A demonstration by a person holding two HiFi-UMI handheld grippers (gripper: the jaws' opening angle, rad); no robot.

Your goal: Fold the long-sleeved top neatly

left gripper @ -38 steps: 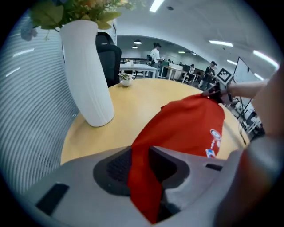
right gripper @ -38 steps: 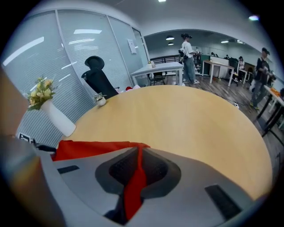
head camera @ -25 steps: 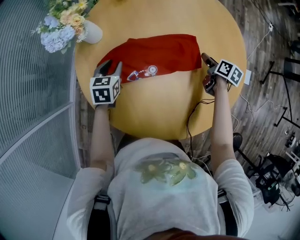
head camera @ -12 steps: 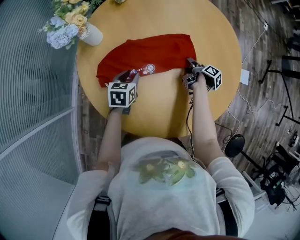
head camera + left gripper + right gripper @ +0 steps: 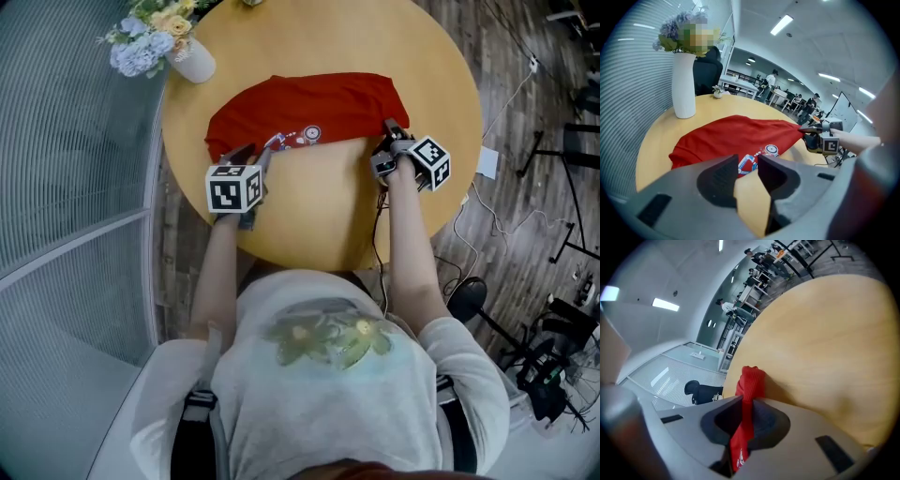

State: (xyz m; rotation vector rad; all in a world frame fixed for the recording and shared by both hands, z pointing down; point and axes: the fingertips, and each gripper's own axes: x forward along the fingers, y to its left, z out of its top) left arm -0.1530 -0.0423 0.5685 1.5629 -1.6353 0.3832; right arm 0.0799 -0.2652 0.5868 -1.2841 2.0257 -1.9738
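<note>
The right tongs [image 5: 746, 414] have just closed on the red top [image 5: 309, 101]; the left tongs [image 5: 247, 154] moved along its hem.

Both forearms reach forward over the table. Left gripper [image 5: 250, 155] tilts downward, jaws partly apart, empty. Right gripper [image 5: 387, 128], jaws just closed, pinches the red top [image 5: 309, 103].

A round light-wood table [image 5: 319, 220] stands on a dark plank floor [image 5: 525, 47]. Near the table's far left edge is a white vase [image 5: 197, 64], upright, holding a bunch of pale blue, yellow and white flowers [image 5: 150, 39]. A grey ribbed screen [image 5: 75, 169] runs along the left of the table. A white card [image 5: 487, 161] and a thin white cable [image 5: 514, 89] lie on the floor to the right, near black stands [image 5: 562, 141]. Behind the vase sits a black office chair [image 5: 707, 70], with strip lights [image 5: 782, 24] overhead
</note>
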